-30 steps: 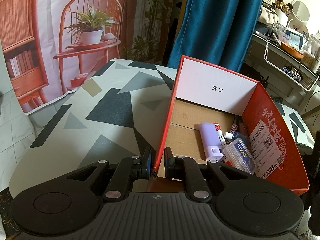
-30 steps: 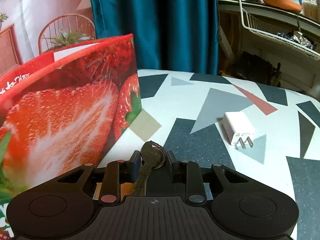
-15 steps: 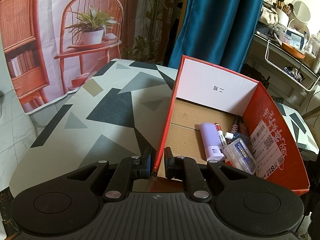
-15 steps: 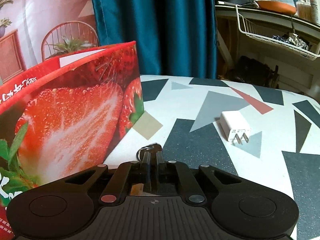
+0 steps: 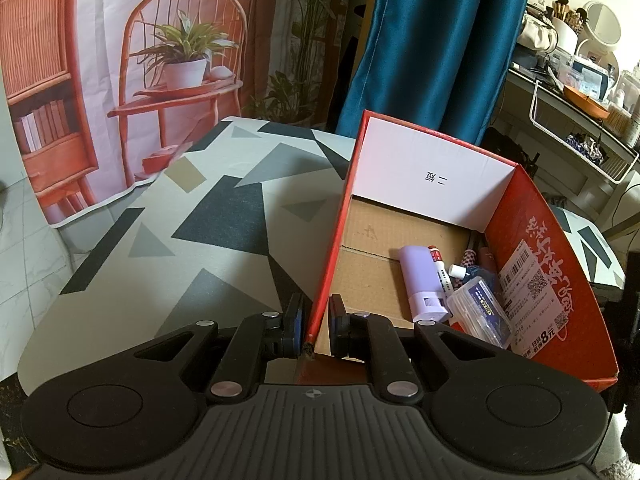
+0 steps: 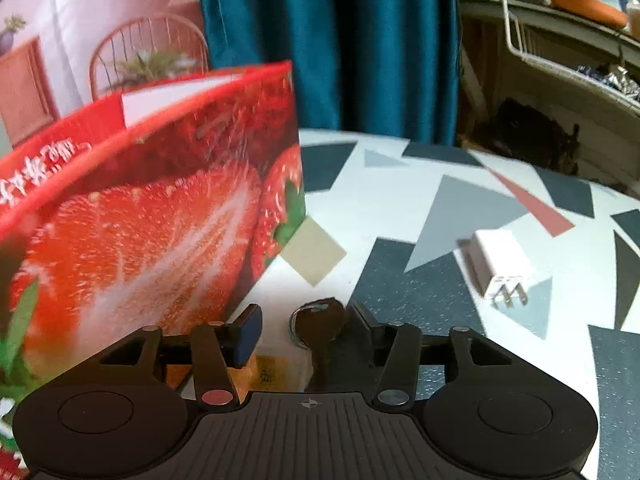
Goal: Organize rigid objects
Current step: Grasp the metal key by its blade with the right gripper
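Observation:
A red strawberry-print box (image 5: 548, 264) stands open on the patterned table. My left gripper (image 5: 314, 320) is shut on the near end of its left wall (image 5: 336, 240). Inside lie a purple case (image 5: 420, 280), a marker (image 5: 439, 270) and a clear plastic case (image 5: 480, 312). In the right wrist view the box (image 6: 160, 220) stands at the left. My right gripper (image 6: 305, 318) is opening. A dark key (image 6: 322, 320) on a ring sits between its fingers, close to the right one, and the left pad is clear of it. A white charger plug (image 6: 500, 264) lies to the right.
A teal curtain (image 5: 432, 48) and a printed backdrop (image 5: 160, 60) hang behind the table. A wire shelf (image 6: 568, 64) with clutter stands at the right. A tan paper scrap (image 6: 272, 376) lies under the right gripper.
The right jaws closed tight on the key half a second ago and have since sprung apart; the key now sits loose between them. The left gripper and box are unchanged.

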The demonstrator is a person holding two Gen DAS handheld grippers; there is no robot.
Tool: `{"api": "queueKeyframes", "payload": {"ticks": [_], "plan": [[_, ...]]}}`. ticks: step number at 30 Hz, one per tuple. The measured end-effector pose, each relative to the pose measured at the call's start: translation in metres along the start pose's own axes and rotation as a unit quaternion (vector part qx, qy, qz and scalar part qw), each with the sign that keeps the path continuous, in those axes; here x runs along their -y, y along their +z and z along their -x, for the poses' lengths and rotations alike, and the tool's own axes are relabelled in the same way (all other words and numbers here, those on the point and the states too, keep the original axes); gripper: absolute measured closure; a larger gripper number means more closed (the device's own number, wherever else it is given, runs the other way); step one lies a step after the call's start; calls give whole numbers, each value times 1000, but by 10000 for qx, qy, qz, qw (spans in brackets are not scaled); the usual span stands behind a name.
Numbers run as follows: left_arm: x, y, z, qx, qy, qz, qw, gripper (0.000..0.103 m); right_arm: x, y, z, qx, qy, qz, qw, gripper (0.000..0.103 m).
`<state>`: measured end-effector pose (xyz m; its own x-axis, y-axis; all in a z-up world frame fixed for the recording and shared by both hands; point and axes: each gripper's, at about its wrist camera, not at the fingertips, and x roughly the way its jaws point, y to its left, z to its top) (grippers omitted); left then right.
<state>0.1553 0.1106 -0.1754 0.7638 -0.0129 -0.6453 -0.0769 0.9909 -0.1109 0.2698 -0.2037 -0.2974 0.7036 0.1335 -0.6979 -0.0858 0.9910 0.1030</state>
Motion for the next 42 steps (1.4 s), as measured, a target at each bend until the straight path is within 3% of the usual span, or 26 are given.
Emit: {"api": "queueKeyframes", "payload": {"ticks": [2,6,13,15,28,30,34,39,41,42], "plan": [[0,0,0,-1,-6,4,10000,89,-4,-1,-3,-4,-109,57,9999,59],[-1,0,-1,-1,-6,2,10000,89,-7,-6,-2,70,-325,151,9993,74],[0,1,-1,-3,-6,11,10000,90,-9,-9,10,386,-524,302,9974,82],[1,0,-1,-3,6,6,10000,89,-9,-9,16,484,-525,332,9969,96],[2,0,0,-2,8,16,10000,89,1,-12,16,344,-571,62,9978,91],[2,0,0,0,11,13,10000,90,9,-14,16,339,-575,-111,9977,81],[2,0,0,-3,15,15,10000,90,20,-16,19,422,-601,-376,9966,77],[2,0,-1,-4,14,16,10000,89,21,-15,12,216,-612,-382,9972,56],[2,0,-1,-2,15,14,10000,90,17,-14,9,175,-616,-285,9975,53],[2,0,-1,-3,14,15,10000,90,15,-14,8,154,-646,-225,9975,56]]}}
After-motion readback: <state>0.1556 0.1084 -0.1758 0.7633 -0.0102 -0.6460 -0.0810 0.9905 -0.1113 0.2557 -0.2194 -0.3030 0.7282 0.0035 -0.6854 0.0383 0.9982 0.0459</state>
